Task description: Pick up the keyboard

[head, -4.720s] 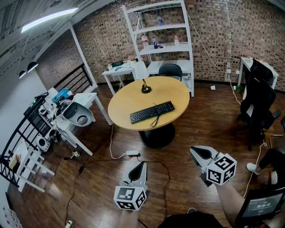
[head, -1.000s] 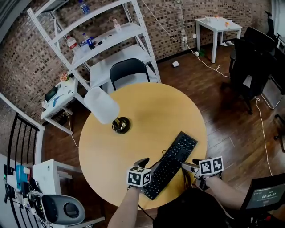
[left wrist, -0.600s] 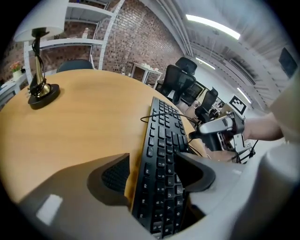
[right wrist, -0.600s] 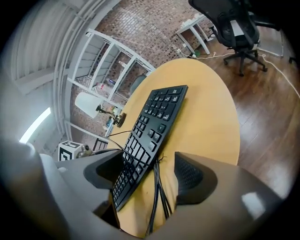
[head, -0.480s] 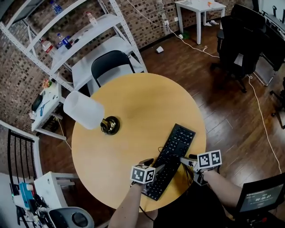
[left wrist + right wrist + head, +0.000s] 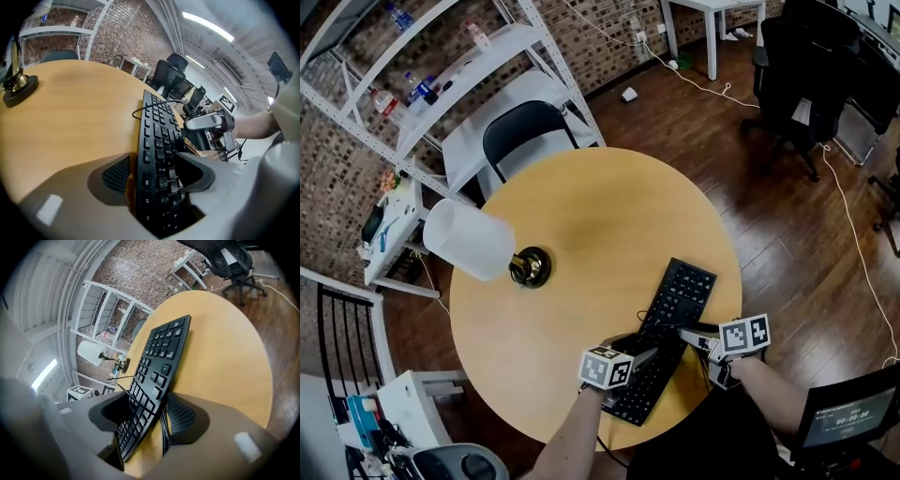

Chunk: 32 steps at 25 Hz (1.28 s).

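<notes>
A black keyboard (image 6: 677,305) lies slantwise on the round yellow table (image 6: 581,206), close to the near edge. My left gripper (image 6: 642,354) straddles the keyboard's near end from the left. In the left gripper view the keyboard (image 6: 157,136) runs between the wide jaws of the left gripper (image 6: 157,173), a sliver of gap beside the ribbed pad (image 6: 117,174). My right gripper (image 6: 686,335) comes in from the right. Its jaws are closing with the keyboard (image 6: 161,357) and its black cable (image 6: 163,437) between them, the pad (image 6: 182,416) still apart from the keyboard's edge.
A brass desk lamp (image 6: 528,267) with a white shade (image 6: 469,239) stands at the table's left. Behind the table are a black chair (image 6: 525,136) and white shelves (image 6: 422,84). Office chairs (image 6: 797,56) stand at the right, a screen (image 6: 848,417) at lower right.
Both grippers have sunk onto the keyboard's near end, and each now has it between its jaws. The keyboard lies where it was.
</notes>
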{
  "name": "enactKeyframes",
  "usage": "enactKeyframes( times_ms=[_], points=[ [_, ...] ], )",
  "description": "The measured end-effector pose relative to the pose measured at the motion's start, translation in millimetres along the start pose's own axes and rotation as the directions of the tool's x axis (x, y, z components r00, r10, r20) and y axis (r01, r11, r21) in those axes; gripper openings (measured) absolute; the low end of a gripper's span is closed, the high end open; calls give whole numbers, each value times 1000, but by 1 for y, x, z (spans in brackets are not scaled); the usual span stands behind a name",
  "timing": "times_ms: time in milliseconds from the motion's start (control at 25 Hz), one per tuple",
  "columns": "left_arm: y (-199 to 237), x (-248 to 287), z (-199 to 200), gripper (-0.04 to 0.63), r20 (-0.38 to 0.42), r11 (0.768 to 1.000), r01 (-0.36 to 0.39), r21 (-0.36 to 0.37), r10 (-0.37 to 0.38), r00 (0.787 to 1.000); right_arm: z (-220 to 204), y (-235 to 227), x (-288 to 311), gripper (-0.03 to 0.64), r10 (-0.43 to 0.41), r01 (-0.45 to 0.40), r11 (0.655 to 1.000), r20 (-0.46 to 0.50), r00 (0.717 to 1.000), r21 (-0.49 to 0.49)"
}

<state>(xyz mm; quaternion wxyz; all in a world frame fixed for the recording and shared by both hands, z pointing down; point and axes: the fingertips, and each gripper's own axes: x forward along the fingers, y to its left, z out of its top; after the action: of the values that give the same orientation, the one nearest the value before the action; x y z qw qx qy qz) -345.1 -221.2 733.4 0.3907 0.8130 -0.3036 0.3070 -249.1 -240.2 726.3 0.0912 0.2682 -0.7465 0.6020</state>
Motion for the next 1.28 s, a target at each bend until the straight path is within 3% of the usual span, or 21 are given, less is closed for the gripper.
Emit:
enactKeyframes(
  times_ms=[120, 280, 680, 920, 1080, 1280],
  points=[
    [1, 1, 0, 286, -3, 1000, 9, 4, -9, 1000, 1, 0, 8, 236, 4, -4, 1000, -19, 1000, 19],
    [8, 3, -2, 259, -4, 999, 25, 19, -25, 1000, 1, -14, 14, 123, -38, 41, 998, -53, 998, 40],
    [9, 3, -4, 258, 19, 1000, 23, -2, -23, 1000, 0, -15, 15, 91, -67, 67, 997, -12, 998, 45],
    [-6, -13, 14, 256, 115, 1000, -2, -9, 3, 993, 20, 18, -4, 83, -43, 44, 999, 76, 996, -14],
    [-19, -40, 39, 255, 260, 999, 12, -53, 3, 966, 48, 69, -18, 78, 15, 2, 990, 119, 993, -138],
    [-34, -76, 72, 255, 439, 995, 26, -92, 17, 898, 74, 135, -34, 78, 69, -18, 947, 149, 986, -320]
  ],
)
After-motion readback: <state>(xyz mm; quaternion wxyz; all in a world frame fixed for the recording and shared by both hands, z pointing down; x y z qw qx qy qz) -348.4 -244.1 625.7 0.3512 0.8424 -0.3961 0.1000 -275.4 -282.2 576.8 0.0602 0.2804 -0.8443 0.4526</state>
